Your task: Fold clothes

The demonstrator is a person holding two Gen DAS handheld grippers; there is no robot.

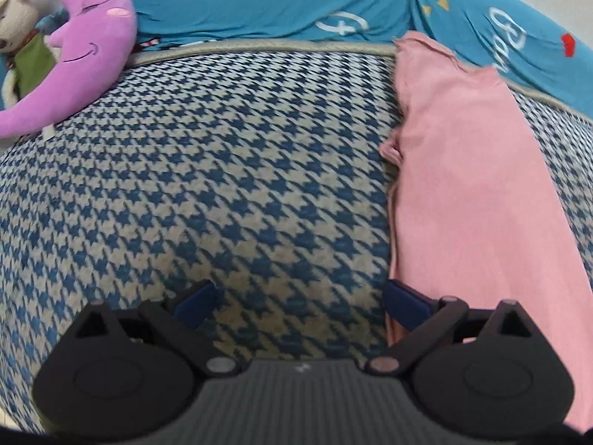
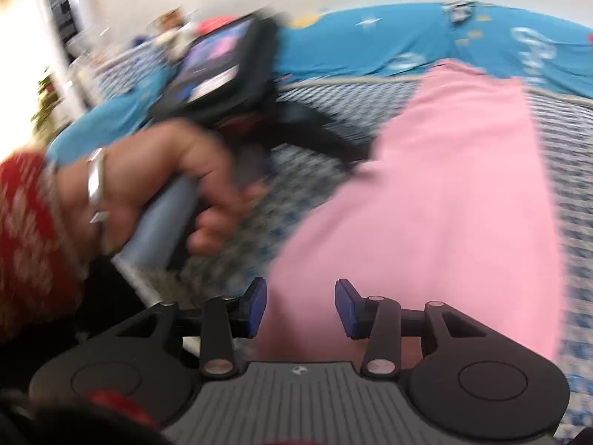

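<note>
A pink garment (image 1: 463, 185) lies as a long folded strip on the blue-and-white houndstooth cover (image 1: 222, 167), running away from me on the right. My left gripper (image 1: 298, 302) is open over the bare cover, and its right finger (image 1: 402, 302) sits at the garment's near left edge. In the right wrist view the same pink garment (image 2: 444, 185) fills the middle. My right gripper (image 2: 301, 307) hovers over its near end with the jaws apart and pink cloth showing behind the gap, not pinched. A hand (image 2: 178, 178) holds the blurred left gripper (image 2: 352, 152) at the cloth's left edge.
A purple moon plush (image 1: 74, 55) and a teddy bear (image 1: 18, 18) lie at the far left. A teal printed blanket (image 1: 259, 0) runs along the back behind the cover's grey piping. A red sleeve (image 2: 29, 222) and a silver bracelet (image 2: 96, 181) are at the left.
</note>
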